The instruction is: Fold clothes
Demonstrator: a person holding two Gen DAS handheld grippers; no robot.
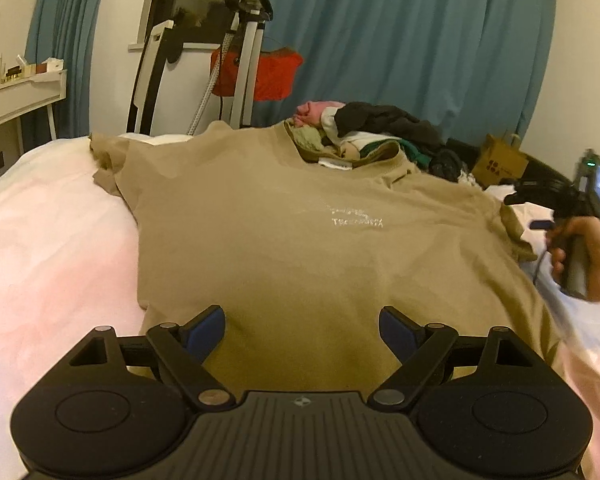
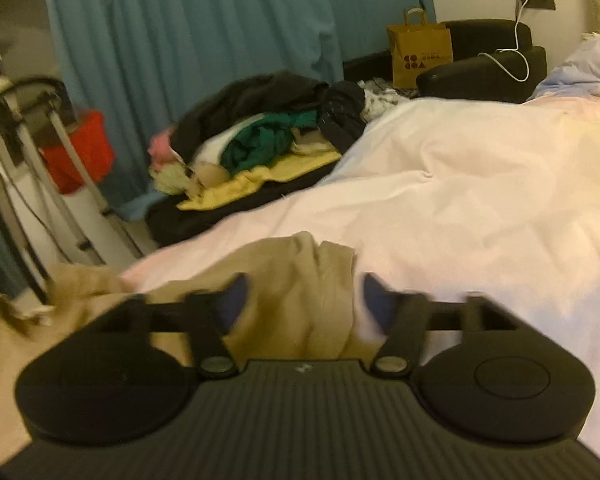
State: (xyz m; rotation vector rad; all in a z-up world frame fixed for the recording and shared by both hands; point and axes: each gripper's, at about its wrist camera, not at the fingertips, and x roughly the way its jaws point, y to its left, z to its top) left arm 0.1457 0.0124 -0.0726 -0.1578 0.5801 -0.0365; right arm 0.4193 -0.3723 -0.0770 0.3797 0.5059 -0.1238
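Note:
A tan T-shirt (image 1: 292, 220) with a small white print lies spread flat, front up, on the white bed (image 1: 48, 240), collar at the far end. My left gripper (image 1: 302, 330) is open and empty above the shirt's near hem. My right gripper (image 2: 304, 300) is open, its jaws on either side of the shirt's rumpled right sleeve (image 2: 300, 276), not closed on it. In the left wrist view the right gripper's body, held in a hand (image 1: 588, 256), shows at the right edge beside the shirt.
A pile of mixed clothes (image 1: 364, 128) lies beyond the collar; it also shows in the right wrist view (image 2: 268, 136). A brown paper bag (image 2: 420, 52), a black seat (image 2: 484, 68), blue curtains (image 1: 400, 40), a garment steamer stand (image 1: 244, 52) and a white shelf (image 1: 20, 92) surround the bed.

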